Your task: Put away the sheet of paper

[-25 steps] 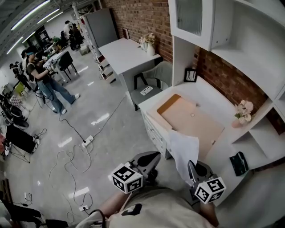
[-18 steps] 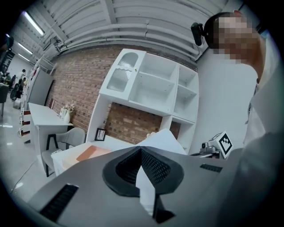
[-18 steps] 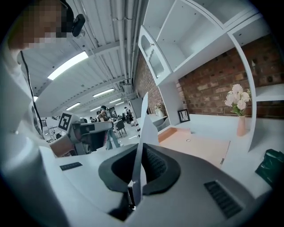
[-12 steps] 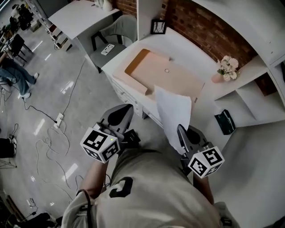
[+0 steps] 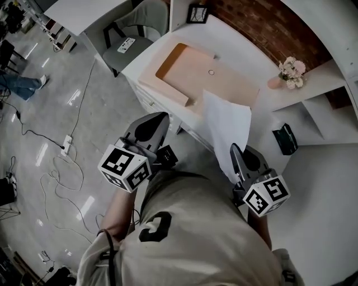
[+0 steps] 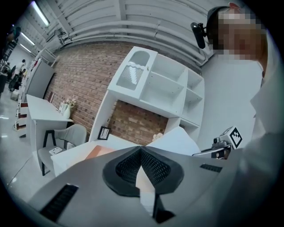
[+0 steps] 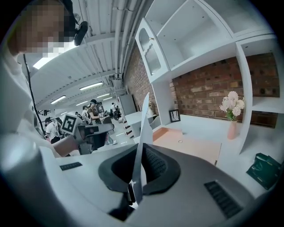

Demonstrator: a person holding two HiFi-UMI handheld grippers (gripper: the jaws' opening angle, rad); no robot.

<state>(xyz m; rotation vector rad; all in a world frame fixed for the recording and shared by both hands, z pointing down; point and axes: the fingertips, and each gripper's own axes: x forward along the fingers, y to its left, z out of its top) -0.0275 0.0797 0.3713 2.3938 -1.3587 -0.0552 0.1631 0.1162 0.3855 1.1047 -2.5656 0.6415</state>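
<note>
Jaws of the right gripper [image 5: 239, 162] pinch the sheet of paper [image 5: 226, 125] at its lower edge. The sheet stands upright above the front edge of the white desk [image 5: 243, 47], near the orange mat [image 5: 193, 67]. The left gripper [image 5: 150, 131] hangs alongside, jaws pressed together, empty.

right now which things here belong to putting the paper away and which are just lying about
Job: sheet of paper; right claw, shut on its lower edge; white desk with tan panel, probably where it goes.
Lying about: flower vase; picture frame; dark green object; grey chair; left claw, shut and empty.
</note>
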